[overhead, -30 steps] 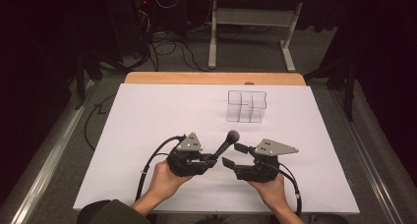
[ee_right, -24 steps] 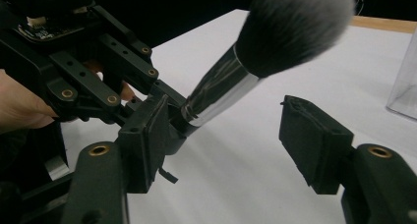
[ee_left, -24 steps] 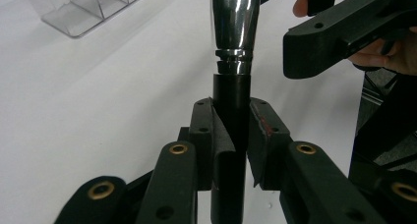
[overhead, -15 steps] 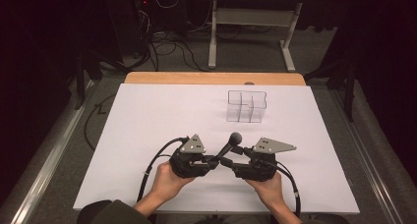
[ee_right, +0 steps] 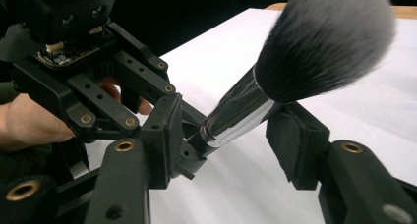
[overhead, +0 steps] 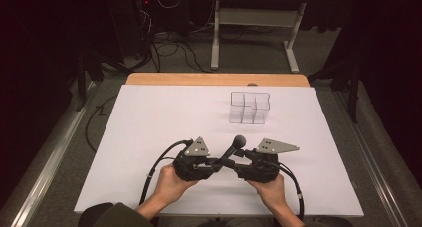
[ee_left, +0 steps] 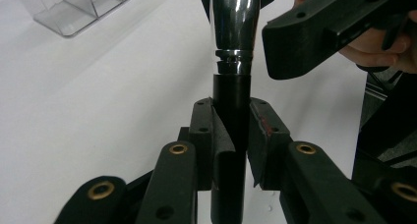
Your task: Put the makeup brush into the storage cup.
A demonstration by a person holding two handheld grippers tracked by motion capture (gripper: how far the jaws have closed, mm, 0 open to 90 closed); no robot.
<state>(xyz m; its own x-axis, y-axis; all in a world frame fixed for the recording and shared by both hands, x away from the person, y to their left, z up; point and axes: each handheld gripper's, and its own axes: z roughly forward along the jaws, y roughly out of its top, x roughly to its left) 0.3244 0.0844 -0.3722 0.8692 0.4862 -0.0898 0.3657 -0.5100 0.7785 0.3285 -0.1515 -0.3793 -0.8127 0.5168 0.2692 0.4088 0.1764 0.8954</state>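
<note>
My left hand-held gripper (ee_left: 231,135) is clamped tight on the black handle of the makeup brush (overhead: 233,150), holding it up off the desk (overhead: 149,117), bristles tilted toward the clear organizer (overhead: 249,107) farther back. Now the right hand-held gripper (ee_right: 236,145): its jaws have just been closing, they stand about half open around the shiny metal collar, and the pads aren't pressing yet. Here's the risk: that collar is slick and tapered, so a pinch there could slide toward the bristles. If the right pad catches the soft bristles, I'll crush them. And if my left lets go too soon, the brush drops.
</note>
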